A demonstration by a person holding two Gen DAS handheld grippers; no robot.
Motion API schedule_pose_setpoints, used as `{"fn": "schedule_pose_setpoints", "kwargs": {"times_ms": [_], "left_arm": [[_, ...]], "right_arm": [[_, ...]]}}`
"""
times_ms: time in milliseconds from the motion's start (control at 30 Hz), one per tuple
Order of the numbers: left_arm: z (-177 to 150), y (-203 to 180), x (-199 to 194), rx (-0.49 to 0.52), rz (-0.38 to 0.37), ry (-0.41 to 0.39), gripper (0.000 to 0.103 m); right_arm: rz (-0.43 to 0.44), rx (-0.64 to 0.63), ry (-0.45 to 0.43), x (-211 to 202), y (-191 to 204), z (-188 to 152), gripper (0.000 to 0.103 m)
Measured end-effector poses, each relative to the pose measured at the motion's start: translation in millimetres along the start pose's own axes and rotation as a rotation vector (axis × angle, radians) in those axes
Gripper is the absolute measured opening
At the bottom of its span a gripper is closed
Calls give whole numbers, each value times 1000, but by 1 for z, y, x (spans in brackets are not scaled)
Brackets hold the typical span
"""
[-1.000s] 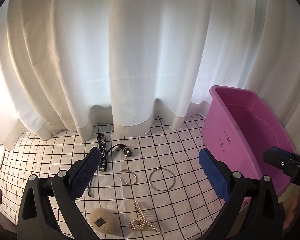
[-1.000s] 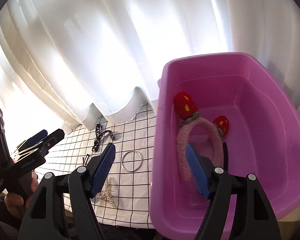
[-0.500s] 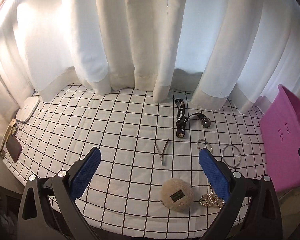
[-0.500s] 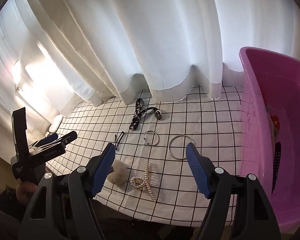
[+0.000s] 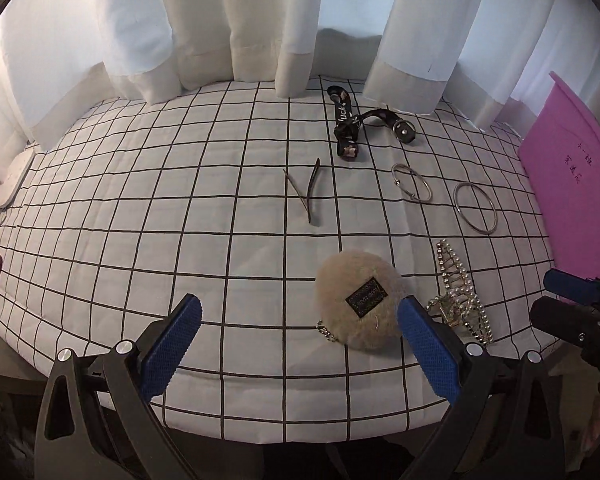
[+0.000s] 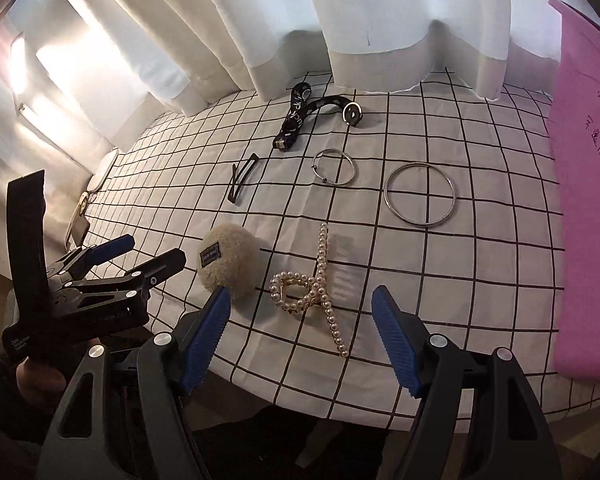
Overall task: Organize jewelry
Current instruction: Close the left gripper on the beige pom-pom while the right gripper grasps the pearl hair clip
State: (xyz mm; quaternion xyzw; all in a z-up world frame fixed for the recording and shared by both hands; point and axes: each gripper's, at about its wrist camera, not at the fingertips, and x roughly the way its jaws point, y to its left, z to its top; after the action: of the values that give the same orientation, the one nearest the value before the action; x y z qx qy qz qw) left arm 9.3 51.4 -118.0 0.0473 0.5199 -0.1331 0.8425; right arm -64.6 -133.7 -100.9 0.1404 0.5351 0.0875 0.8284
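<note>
Jewelry lot, laid on a white black-grid cloth (image 6: 480, 264) before white curtains (image 5: 260, 20). Large silver bangle (image 6: 420, 194) nearest the pink tub (image 6: 588, 208); smaller hinged bangle (image 6: 334, 167) just left of it. Black printed strap (image 6: 300, 114) at the curtain hem. Dark hair clip (image 6: 242, 179) mid-cloth. Beige fluffy pom-pom (image 6: 228, 260) and pearl claw clip (image 6: 312, 292) near the front edge, side by side. Left gripper (image 5: 296, 334): jaws wide, empty, above the cloth. Right gripper (image 6: 302, 330): jaws parted, empty, pearl clip just ahead.
</note>
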Motion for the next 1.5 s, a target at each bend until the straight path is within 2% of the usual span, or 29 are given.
{"fn": "schedule_pose_setpoints", "kwargs": {"times_ms": [267, 533, 900, 1267, 1300, 1333, 1367, 1400, 1433, 1500], "left_arm": [[-13, -8, 26, 24, -24, 53, 97], [-17, -13, 38, 51, -28, 62, 97], [-18, -11, 50, 46, -56, 61, 97], [-11, -11, 61, 12, -83, 57, 97], [-11, -11, 61, 7, -87, 54, 97], [-10, -10, 61, 2, -92, 50, 96], [-10, -9, 61, -2, -99, 47, 93], [-10, -9, 60, -3, -119, 45, 84], [-9, -9, 59, -2, -132, 41, 80], [-8, -12, 57, 7, -156, 38, 61]], "right_arm": [[-32, -11, 42, 29, 7, -10, 70], [-83, -11, 74, 50, 5, -11, 70], [-70, 65, 93, 67, -10, -8, 70], [-75, 68, 52, 68, -15, 0, 69], [-77, 64, 50, 68, -15, 0, 65], [-70, 55, 46, 67, -15, 0, 60], [-67, 42, 45, 66, -13, 0, 47], [-82, 24, 43, 65, -10, 1, 42], [-99, 9, 40, 64, -8, 1, 42], [-95, 6, 36, 63, -9, 1, 41]]}}
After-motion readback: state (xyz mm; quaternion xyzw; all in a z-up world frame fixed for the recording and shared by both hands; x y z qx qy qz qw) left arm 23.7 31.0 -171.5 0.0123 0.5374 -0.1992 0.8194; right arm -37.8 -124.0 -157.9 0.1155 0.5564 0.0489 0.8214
